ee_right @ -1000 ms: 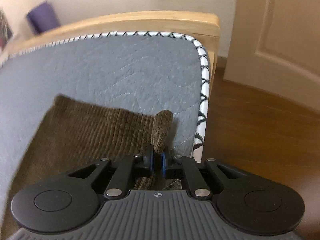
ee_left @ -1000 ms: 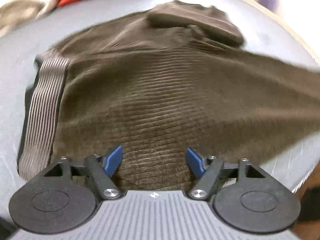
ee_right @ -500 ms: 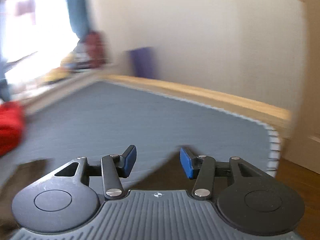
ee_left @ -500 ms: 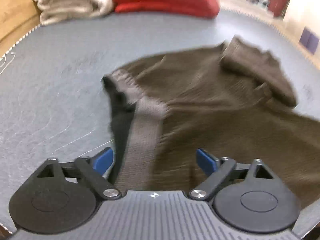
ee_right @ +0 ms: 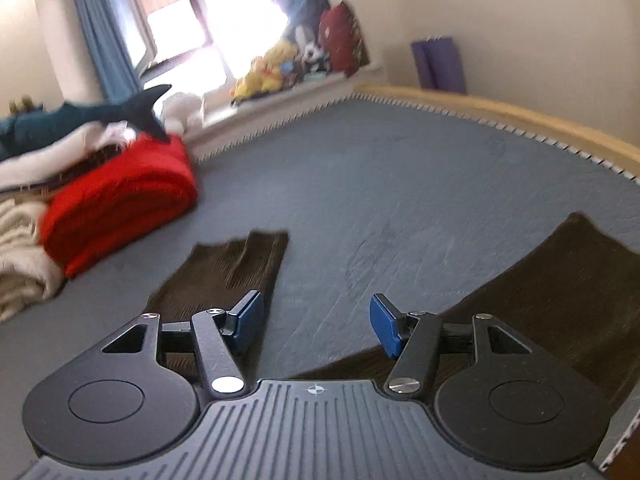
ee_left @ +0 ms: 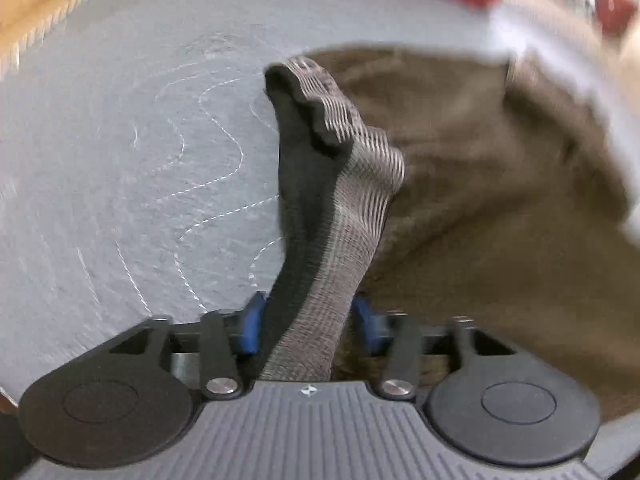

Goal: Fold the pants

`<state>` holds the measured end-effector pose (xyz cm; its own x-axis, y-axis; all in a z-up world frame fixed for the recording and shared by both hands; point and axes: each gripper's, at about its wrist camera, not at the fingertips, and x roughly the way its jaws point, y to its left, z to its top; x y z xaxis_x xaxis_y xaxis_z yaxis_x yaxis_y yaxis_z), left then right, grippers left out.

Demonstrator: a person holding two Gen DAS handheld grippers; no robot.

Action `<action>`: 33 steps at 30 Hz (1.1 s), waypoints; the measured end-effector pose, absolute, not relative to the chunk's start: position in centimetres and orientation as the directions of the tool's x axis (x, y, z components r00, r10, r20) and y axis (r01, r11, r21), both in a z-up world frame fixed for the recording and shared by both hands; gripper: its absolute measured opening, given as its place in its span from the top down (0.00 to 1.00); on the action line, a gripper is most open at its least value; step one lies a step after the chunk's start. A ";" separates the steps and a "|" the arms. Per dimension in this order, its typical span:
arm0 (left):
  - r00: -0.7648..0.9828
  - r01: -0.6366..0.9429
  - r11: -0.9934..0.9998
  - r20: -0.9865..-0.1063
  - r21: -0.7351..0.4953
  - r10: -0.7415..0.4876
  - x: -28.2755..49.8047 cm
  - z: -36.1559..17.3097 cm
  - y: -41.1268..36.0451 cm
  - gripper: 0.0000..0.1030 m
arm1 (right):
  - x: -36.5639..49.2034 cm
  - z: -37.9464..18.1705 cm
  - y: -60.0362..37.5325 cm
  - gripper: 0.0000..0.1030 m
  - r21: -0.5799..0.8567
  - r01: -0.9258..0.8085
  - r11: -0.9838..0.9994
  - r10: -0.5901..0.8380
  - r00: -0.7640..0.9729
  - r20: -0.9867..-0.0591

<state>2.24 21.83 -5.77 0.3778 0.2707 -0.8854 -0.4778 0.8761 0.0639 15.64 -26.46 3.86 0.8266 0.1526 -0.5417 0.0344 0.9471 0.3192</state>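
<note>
Brown corduroy pants [ee_left: 480, 200] lie spread on a grey quilted bed cover [ee_left: 120, 160]. Their grey ribbed waistband [ee_left: 352, 184], dark on the inside, bunches up and runs straight into my left gripper [ee_left: 308, 320]. Its jaws are closing around the band, the blue pads close beside it but not clearly pressing. In the right wrist view one pant leg [ee_right: 224, 268] lies left of my right gripper [ee_right: 316, 326] and the other leg [ee_right: 560, 292] lies to its right. The right jaws are opening, with only the bed cover [ee_right: 400, 184] behind them.
A folded red blanket [ee_right: 120, 196] and a cream blanket [ee_right: 20, 248] sit at the far left of the bed, with a shark plush [ee_right: 80, 116] on top. A wooden bed frame [ee_right: 520, 114] edges the far side. Soft toys [ee_right: 280, 68] line the window sill.
My right gripper let go of the pant leg hem, opened, rose and swung left towards the window. My left gripper moved from the corduroy to the waistband, which now stands between its jaws.
</note>
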 end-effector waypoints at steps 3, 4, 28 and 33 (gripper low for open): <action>0.443 -0.444 0.858 -0.769 0.258 0.460 1.9 -4.0 18.6 0.18 | 16.1 3.1 -24.4 0.40 0.287 0.001 0.958 0.169 0.807 -0.566; 0.499 -0.428 0.859 -0.719 0.281 0.483 1.5 -3.1 17.5 0.18 | 16.1 3.0 -23.5 0.40 0.267 -0.008 0.964 0.165 0.805 -0.570; 0.563 -0.376 0.908 -0.732 0.185 0.383 2.6 -4.4 16.2 0.83 | 17.4 1.5 -25.2 0.40 0.272 -0.007 0.962 0.181 0.761 -0.623; 0.540 -0.340 0.915 -0.751 0.217 0.379 2.6 -4.6 15.6 0.82 | 17.4 1.4 -25.5 0.40 0.278 -0.008 0.961 0.187 0.759 -0.624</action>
<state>2.59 15.60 -4.62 0.5399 0.3794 -0.7514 -0.3403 0.9148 0.2174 17.36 -25.53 1.41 0.7586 0.1871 -0.6241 -0.0084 0.9606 0.2779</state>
